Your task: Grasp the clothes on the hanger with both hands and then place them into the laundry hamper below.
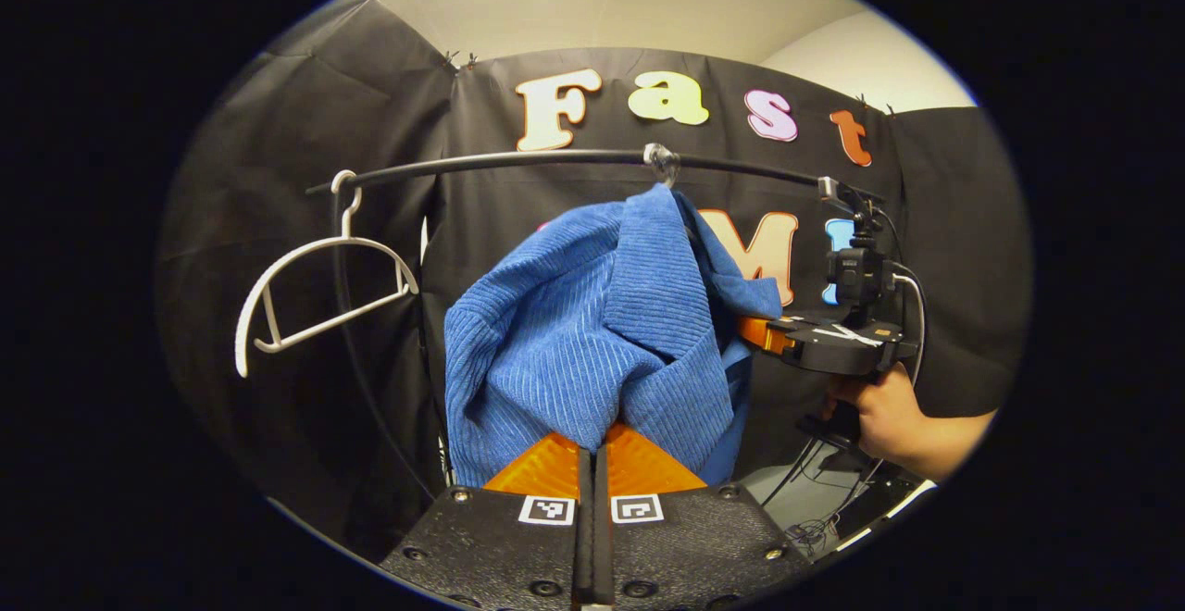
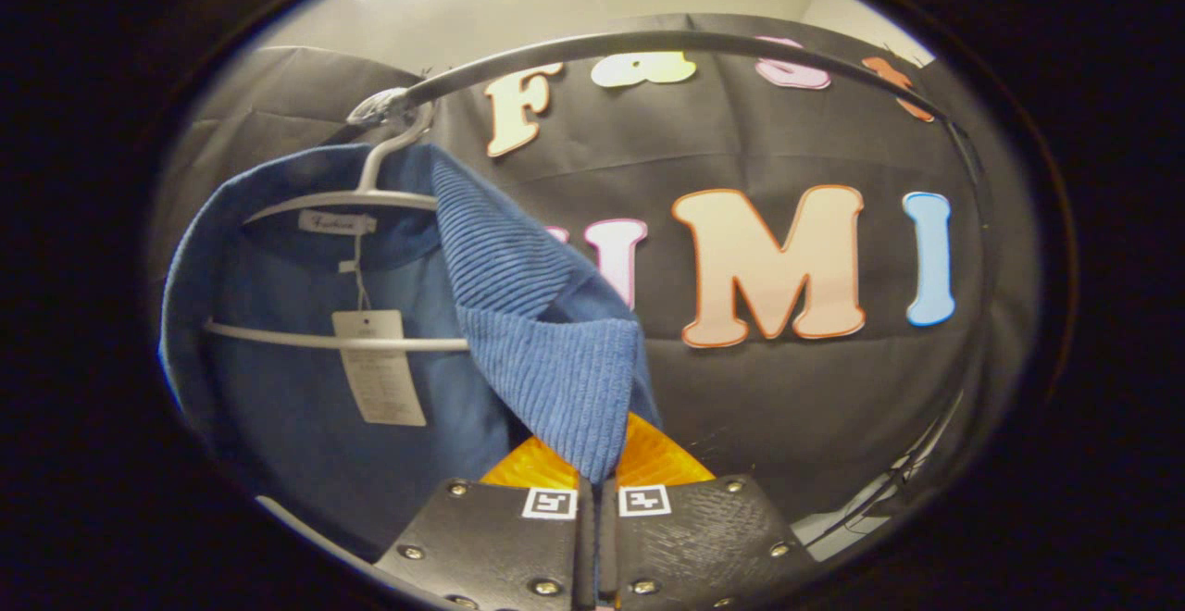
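- Left gripper view, from nine o'clock: an empty white hanger [image 1: 315, 292] on the rail [image 1: 518, 161], then the blue ribbed garment [image 1: 592, 333] at centre, left gripper [image 1: 592, 449] clamped on its lower fold.
- Right gripper view: garment on its hanger [image 2: 343, 199] at nine o'clock; right gripper [image 2: 592, 463] pinches a front edge at six.
- Fabric looks soft, light and floppy; a hold nearer the shoulders would likely lift it off cleanly.

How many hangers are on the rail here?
2. An empty white hanger hangs at the rail's left end; a second hanger carries the blue garment. Others may be hidden behind it.
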Demonstrator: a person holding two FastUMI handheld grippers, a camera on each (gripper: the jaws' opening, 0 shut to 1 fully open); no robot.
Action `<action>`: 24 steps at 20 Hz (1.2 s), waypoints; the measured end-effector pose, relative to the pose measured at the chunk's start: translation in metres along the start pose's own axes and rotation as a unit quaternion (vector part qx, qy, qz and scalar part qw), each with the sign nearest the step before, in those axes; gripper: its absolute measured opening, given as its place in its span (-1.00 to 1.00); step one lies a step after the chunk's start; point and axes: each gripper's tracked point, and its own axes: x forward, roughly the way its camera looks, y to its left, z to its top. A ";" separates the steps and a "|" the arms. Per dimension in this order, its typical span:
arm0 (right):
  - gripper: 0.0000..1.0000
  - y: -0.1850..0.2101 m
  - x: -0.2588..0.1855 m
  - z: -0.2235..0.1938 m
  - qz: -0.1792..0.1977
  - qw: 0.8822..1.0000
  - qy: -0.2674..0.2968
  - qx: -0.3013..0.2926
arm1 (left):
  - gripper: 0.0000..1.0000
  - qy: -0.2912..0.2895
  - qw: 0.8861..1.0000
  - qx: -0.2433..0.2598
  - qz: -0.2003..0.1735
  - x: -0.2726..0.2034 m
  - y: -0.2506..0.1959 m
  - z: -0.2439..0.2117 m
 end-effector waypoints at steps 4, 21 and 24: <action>-0.95 -0.013 0.008 0.011 -0.014 1.000 -0.001 -0.005 | -0.99 -0.020 1.000 0.023 0.004 -0.016 0.008 0.026; -0.96 -0.052 0.075 0.053 -0.056 0.996 -0.055 0.029 | -1.00 -0.089 0.991 0.063 0.083 -0.007 0.067 0.121; -0.95 -0.046 0.096 0.052 -0.047 0.996 -0.056 0.042 | -1.00 -0.066 0.991 0.064 0.094 -0.002 0.073 0.114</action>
